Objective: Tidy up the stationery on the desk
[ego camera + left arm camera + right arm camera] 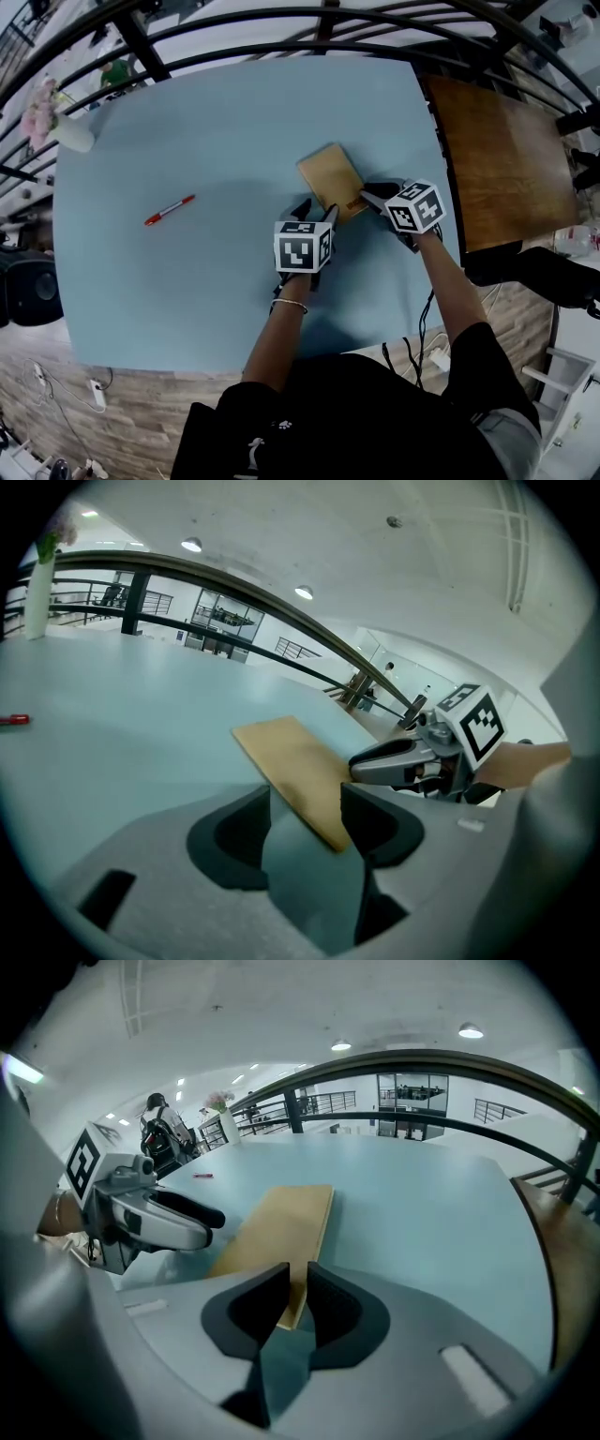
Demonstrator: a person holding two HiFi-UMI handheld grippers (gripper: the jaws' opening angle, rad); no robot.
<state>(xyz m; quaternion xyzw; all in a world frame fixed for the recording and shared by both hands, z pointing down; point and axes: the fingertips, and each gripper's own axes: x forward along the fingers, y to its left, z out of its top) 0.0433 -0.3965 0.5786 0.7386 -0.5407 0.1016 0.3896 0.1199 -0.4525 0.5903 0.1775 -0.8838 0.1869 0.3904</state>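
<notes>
A brown notebook (328,174) lies at the middle right of the blue desk (216,281), with both grippers at its near end. My left gripper (315,210) is open; in the left gripper view (305,803) the notebook's near corner (305,780) sits between the wide-spread jaws, against the right one. My right gripper (367,194) is shut on the notebook's near right edge; its jaws (298,1293) pinch the thin cover (277,1227). A red pen (170,209) lies alone, well to the left.
A white vase with pink flowers (67,129) stands at the desk's far left corner. A brown wooden table (506,159) adjoins the desk on the right. A dark curved railing (281,23) runs behind the far edge.
</notes>
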